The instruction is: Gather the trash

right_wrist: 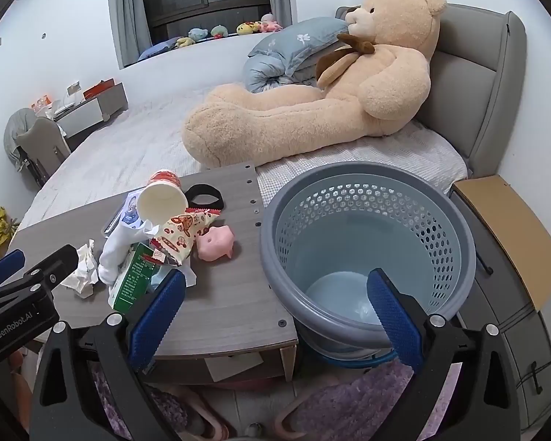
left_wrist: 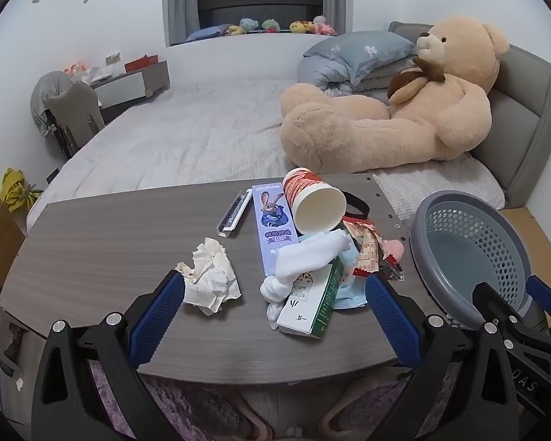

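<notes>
A pile of trash lies on the wood table (left_wrist: 91, 235): a crumpled tissue (left_wrist: 211, 275), a tipped paper cup (left_wrist: 314, 204), a purple rabbit box (left_wrist: 273, 228), a white sock (left_wrist: 304, 261), a green-and-white carton (left_wrist: 312, 307) and snack wrappers (left_wrist: 367, 253). My left gripper (left_wrist: 275, 312) is open and empty at the table's near edge, its fingers either side of the tissue and carton. My right gripper (right_wrist: 275, 312) is open and empty, low in front of the grey perforated basket (right_wrist: 367, 242), which is empty. The cup (right_wrist: 161, 202), carton (right_wrist: 132, 279) and a pink toy (right_wrist: 216, 244) show in the right wrist view.
A bed with a big teddy bear (left_wrist: 404, 110) lies behind the table. A black band (right_wrist: 203, 196) and a clear case (left_wrist: 235, 213) lie on the table. A brown side stand (right_wrist: 507, 235) is right of the basket. Slippers and a purple rug (right_wrist: 349, 404) lie below.
</notes>
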